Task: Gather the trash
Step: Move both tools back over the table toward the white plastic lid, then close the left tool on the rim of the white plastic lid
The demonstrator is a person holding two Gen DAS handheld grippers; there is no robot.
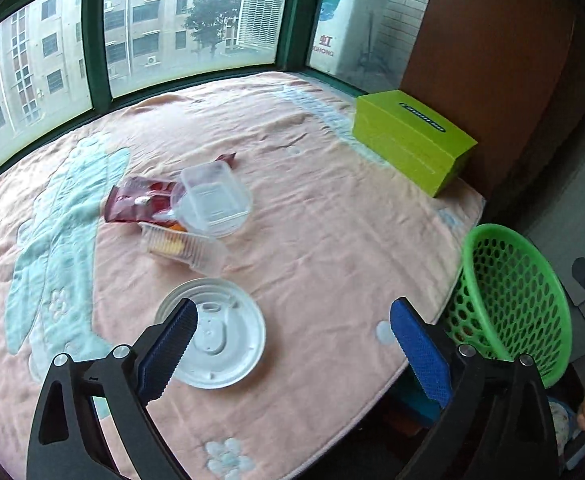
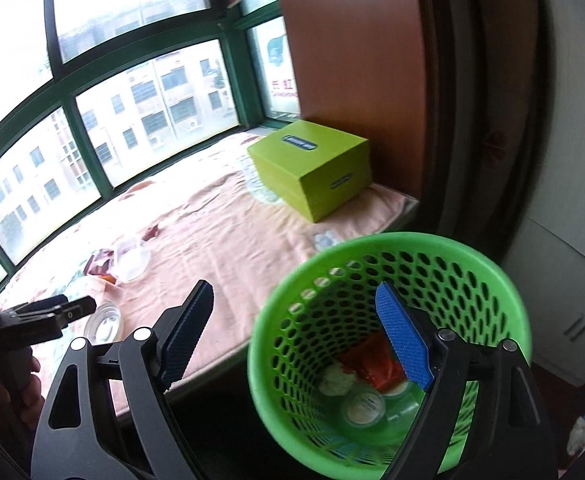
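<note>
Blanket edge runs under my left gripper (image 1: 292, 344), jaws apart and empty, its left pad over the round white plastic lid (image 1: 220, 340) on the pink flowered blanket (image 1: 332, 220). Beyond lie a dark red wrapper (image 1: 132, 200) and clear plastic tubs (image 1: 212, 204). Rightward, a lime-green cardboard box (image 2: 312, 168) stands by the wooden panel. My right gripper (image 2: 292, 332), jaws apart, hangs over the green perforated plastic basket (image 2: 472, 264), which holds trash.

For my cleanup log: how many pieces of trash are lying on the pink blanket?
4: a white round lid nearest the left hand-held gripper, a ribbed clear tray, a clear tub and a dark red wrapper behind. More may be hidden underneath.
</note>
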